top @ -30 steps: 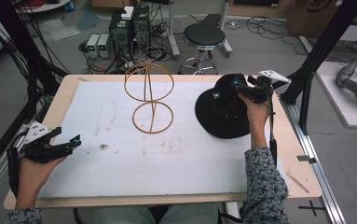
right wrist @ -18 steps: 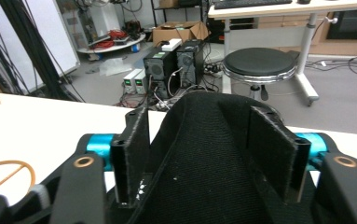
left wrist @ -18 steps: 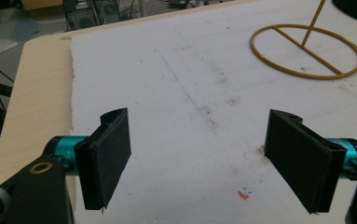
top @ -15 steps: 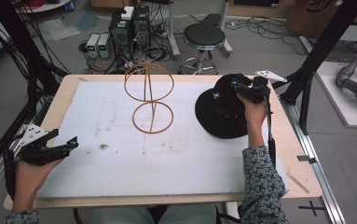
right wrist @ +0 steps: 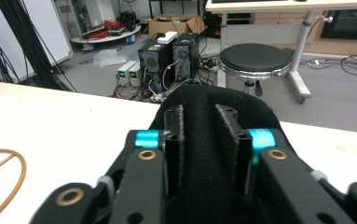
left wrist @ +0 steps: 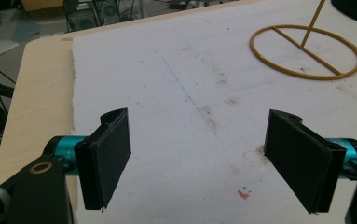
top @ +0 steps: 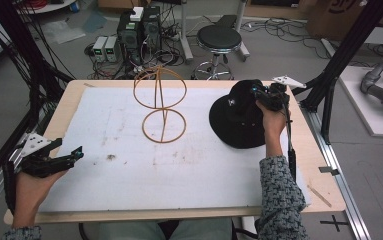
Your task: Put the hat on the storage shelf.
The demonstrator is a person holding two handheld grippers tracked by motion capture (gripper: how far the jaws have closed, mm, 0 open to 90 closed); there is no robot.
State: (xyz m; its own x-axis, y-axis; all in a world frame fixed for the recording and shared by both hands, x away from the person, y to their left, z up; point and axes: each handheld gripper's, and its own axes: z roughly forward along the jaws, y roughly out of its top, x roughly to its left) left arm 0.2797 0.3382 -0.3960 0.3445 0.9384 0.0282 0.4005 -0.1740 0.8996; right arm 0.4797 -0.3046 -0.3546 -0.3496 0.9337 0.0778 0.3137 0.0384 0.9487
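Observation:
A black bucket hat [top: 239, 117] lies on the right side of the white mat. My right gripper [top: 261, 95] is shut on its crown, and in the right gripper view the black fabric [right wrist: 204, 140] bunches between the two jaws. A yellow wire stand [top: 162, 102] with two rings rises at the mat's middle back; its lower ring [left wrist: 306, 52] lies flat. My left gripper [top: 71, 156] hovers low at the mat's left edge, open, with nothing between its pads [left wrist: 107, 156].
The white mat [top: 179, 160] covers most of the wooden table [top: 69, 95] and carries dirt marks. Behind the table stand a black stool [top: 219, 39] and computer boxes [top: 139, 27] on the floor. A black frame post [top: 339, 60] slants at the right.
My left gripper has drifted slightly toward the near left edge. The right gripper has stayed on the hat's crown with hardly any shift.

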